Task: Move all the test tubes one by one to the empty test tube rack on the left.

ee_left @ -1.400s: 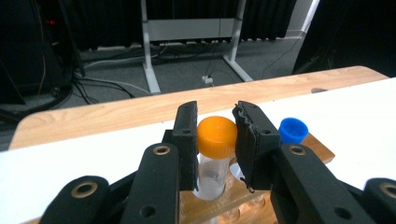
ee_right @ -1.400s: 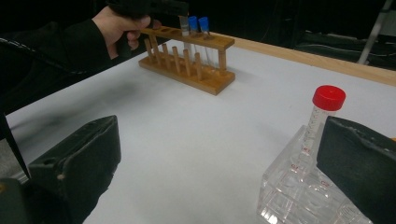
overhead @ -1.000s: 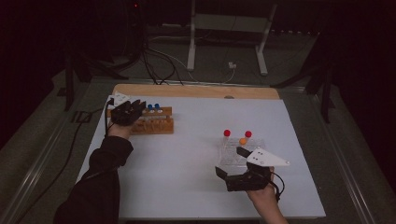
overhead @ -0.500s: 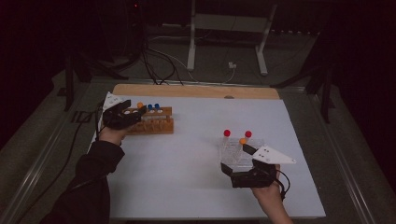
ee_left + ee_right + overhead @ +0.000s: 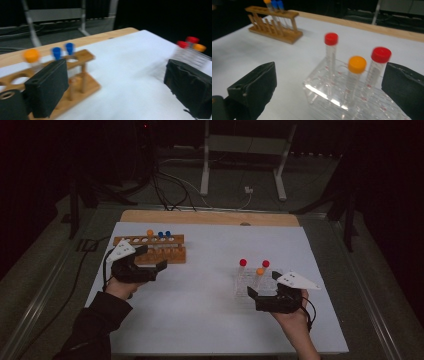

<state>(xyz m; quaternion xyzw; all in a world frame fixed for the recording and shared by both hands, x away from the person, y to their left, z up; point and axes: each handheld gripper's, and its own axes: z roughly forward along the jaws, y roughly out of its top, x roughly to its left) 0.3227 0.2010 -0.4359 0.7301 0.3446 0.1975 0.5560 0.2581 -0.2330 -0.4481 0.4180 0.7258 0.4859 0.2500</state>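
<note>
Left gripper [image 5: 152, 261]: jaws stood wide apart with nothing between them, held just in front of the wooden rack; in the left gripper view its left jaw overlapped the rack's near side, contact unclear.
Right gripper [image 5: 262, 292]: jaws also spread wide and empty, low at the near edge of the clear plastic rack, which sat in the gap ahead of them.
Wooden rack [image 5: 165, 254]: stood on the white sheet at the table's left, carrying one orange-capped tube [image 5: 32, 55] and two blue-capped tubes [image 5: 63, 50] upright at one end, other holes open.
Clear plastic rack [image 5: 332, 92]: sat on the right of the sheet, well apart from the wooden rack.
Tubes in the clear rack: two red-capped tubes [image 5: 331, 39] and an orange-capped one [image 5: 357, 64], all upright, the orange between the reds.
White sheet [image 5: 210, 320]: covered the table, a wooden strip [image 5: 200, 217] bare along the far edge.
Hands: one gripped each tool from the near side, a dark sleeve [image 5: 95, 325] on the left.
</note>
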